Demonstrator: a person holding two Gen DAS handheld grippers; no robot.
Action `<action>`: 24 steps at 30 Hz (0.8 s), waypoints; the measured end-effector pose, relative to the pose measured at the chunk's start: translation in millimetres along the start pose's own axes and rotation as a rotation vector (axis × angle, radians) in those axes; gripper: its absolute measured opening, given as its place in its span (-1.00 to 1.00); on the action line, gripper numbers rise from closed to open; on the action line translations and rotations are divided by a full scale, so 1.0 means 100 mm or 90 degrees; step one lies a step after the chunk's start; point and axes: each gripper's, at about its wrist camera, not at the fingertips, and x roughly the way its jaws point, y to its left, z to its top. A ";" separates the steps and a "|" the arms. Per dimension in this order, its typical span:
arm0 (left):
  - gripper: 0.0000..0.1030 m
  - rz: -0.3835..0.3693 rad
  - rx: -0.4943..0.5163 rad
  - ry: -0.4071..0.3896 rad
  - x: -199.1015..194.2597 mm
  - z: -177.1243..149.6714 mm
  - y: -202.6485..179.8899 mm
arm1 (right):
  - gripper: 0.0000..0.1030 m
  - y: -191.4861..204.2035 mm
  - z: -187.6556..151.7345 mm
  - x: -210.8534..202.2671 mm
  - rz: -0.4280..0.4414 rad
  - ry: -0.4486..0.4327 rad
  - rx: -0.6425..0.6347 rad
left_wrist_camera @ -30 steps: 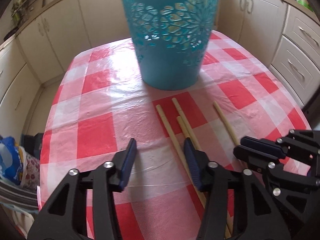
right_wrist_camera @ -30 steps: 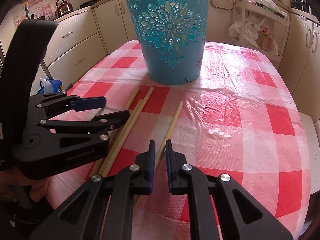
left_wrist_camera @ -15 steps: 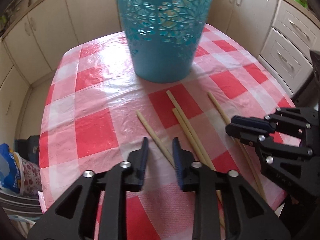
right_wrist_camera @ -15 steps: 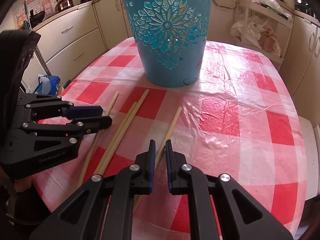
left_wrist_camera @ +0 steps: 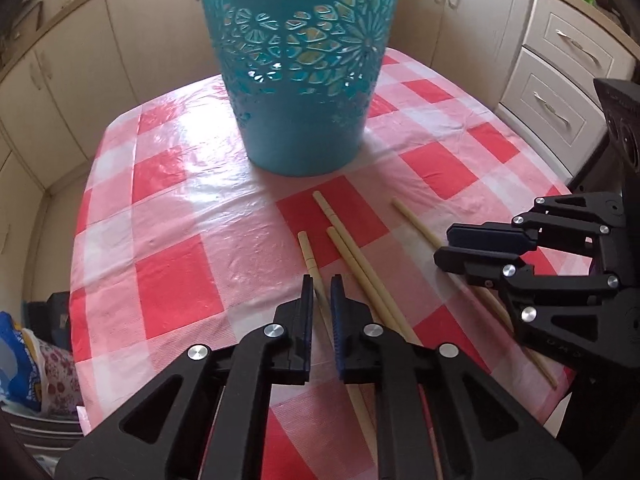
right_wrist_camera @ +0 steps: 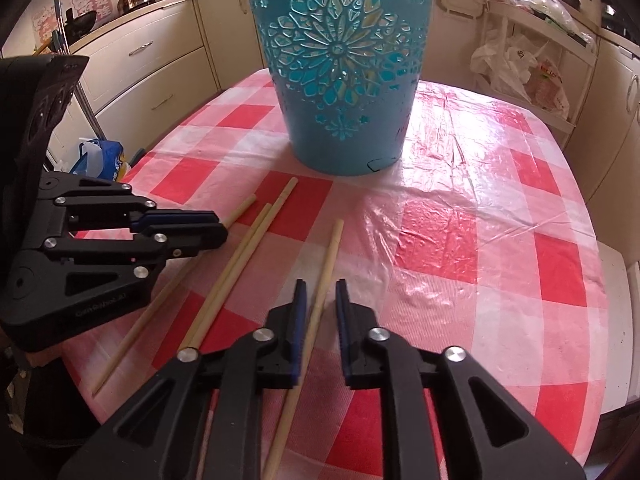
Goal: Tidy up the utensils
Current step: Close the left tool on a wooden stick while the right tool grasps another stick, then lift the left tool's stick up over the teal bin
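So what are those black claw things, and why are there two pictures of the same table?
Those are two grabbing tools, each with two fingers. A person holds one in each hand. Each tool carries a little camera that looks along its fingers, so you get two pictures. One is taken from the left gripper and the other from the right gripper. Each camera also sees the other tool off to its side.

On the red and white tablecloth stands a blue bucket with flower-shaped holes. In front of it lie four chopsticks.

The left gripper has its fingers very close on either side of the leftmost chopstick. I can't tell if it is squeezing it. The right gripper sits around the rightmost chopstick with a gap showing, so it isn't holding it.
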 end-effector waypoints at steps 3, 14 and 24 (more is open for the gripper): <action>-0.62 0.028 0.005 0.008 0.01 0.03 -0.03 | -0.62 0.04 0.00 0.01 -0.009 -0.002 -0.015; -0.91 0.039 -0.013 -0.021 -0.09 0.03 -0.09 | -0.87 0.05 -0.09 -0.05 -0.011 -0.002 -0.032; -0.91 0.015 -0.112 -0.350 -1.43 0.54 0.36 | -0.88 0.00 -0.11 -0.06 0.008 -0.013 0.007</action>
